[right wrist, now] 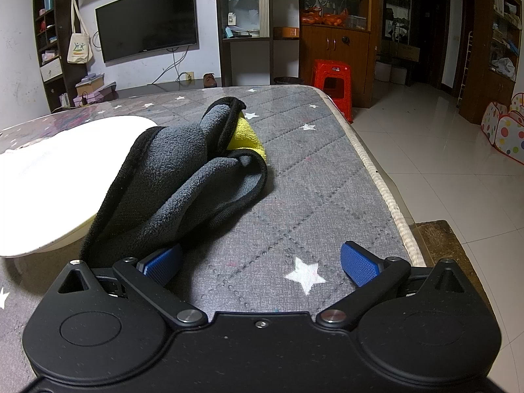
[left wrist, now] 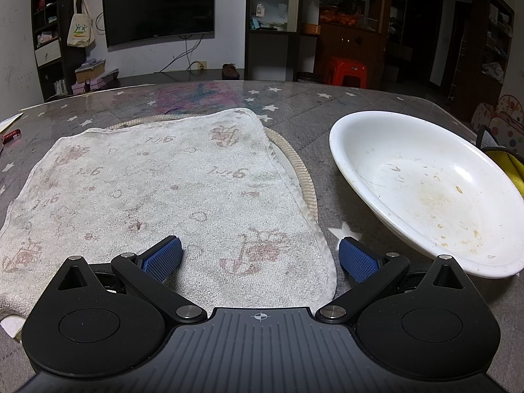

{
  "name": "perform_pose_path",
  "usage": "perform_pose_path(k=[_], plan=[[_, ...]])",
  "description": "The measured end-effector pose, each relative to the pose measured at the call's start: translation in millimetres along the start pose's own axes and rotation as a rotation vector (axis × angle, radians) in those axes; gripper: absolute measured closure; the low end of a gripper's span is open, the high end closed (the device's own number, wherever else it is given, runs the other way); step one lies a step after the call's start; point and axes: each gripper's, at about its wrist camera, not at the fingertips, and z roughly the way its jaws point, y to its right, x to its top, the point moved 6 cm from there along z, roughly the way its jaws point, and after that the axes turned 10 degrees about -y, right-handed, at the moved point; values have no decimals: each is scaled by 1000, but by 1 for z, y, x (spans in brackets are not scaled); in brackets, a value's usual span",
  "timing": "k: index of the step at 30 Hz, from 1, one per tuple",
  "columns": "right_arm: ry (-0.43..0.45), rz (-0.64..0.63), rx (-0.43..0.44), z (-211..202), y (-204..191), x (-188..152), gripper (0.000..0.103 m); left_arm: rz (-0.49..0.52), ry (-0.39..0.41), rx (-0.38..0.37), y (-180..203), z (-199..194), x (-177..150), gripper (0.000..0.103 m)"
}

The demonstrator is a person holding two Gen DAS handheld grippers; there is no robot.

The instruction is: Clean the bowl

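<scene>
A wide white bowl (left wrist: pixel 429 190) with yellowish smears and crumbs inside sits on the table at the right of the left wrist view. My left gripper (left wrist: pixel 260 257) hangs open over the near right corner of a white printed towel (left wrist: pixel 157 193), nothing between its blue pads. In the right wrist view the bowl (right wrist: pixel 62 163) shows overexposed at the left. A crumpled grey and yellow cloth (right wrist: pixel 183 177) leans against the bowl's rim. My right gripper (right wrist: pixel 260 263) is open just in front of the cloth, its left pad (right wrist: pixel 162 263) at the cloth's near edge.
The table (right wrist: pixel 311 177) has a grey quilted cover with white stars; its right edge drops to a tiled floor. A round striped mat (left wrist: pixel 304 180) lies under the towel. A red stool (right wrist: pixel 332 82) stands beyond the table, with a wooden bench (right wrist: pixel 435 239) at the right.
</scene>
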Motion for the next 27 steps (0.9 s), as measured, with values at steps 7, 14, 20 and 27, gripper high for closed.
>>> perform_pose_path(k=[7,14,20,27], plan=[[0,0,0,0,0,0,0,0,0,0,0,0,0,0],[0,0,0,0,0,0,0,0,0,0,0,0,0,0],[0,0,0,0,0,0,0,0,0,0,0,0,0,0],[0,0,0,0,0,0,0,3,-1,4,1,-1,0,0]])
